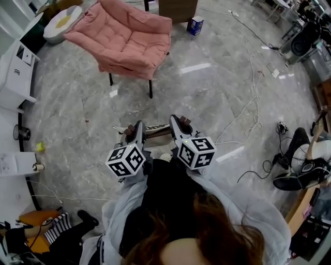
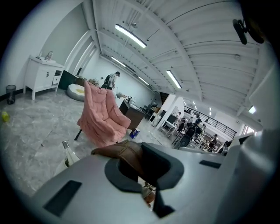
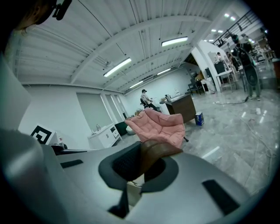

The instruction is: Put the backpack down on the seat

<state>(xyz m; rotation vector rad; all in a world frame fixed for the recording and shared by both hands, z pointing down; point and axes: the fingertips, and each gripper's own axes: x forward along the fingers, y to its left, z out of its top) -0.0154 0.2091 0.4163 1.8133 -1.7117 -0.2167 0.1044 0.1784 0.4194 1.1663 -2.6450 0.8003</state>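
The pink padded chair (image 1: 126, 39) stands on the marble floor ahead of me, its seat bare; it also shows as the pink chair (image 2: 100, 118) and the pink chair (image 3: 159, 124) in the gripper views. My left gripper (image 1: 135, 129) and right gripper (image 1: 176, 123) are held side by side at chest height, well short of the chair. Each is shut on a brown leather strap (image 2: 124, 152) (image 3: 155, 151) of the backpack. The backpack hangs under them, mostly hidden; only a pale part of it (image 1: 165, 157) (image 2: 69, 158) shows.
A white cabinet (image 1: 15, 67) and a round floor cushion (image 1: 62, 23) lie left of the chair. A blue box (image 1: 195, 25) and a brown desk (image 1: 177, 9) stand behind it. Cables (image 1: 253, 103) trail across the floor at right, near a seated person (image 1: 302, 160).
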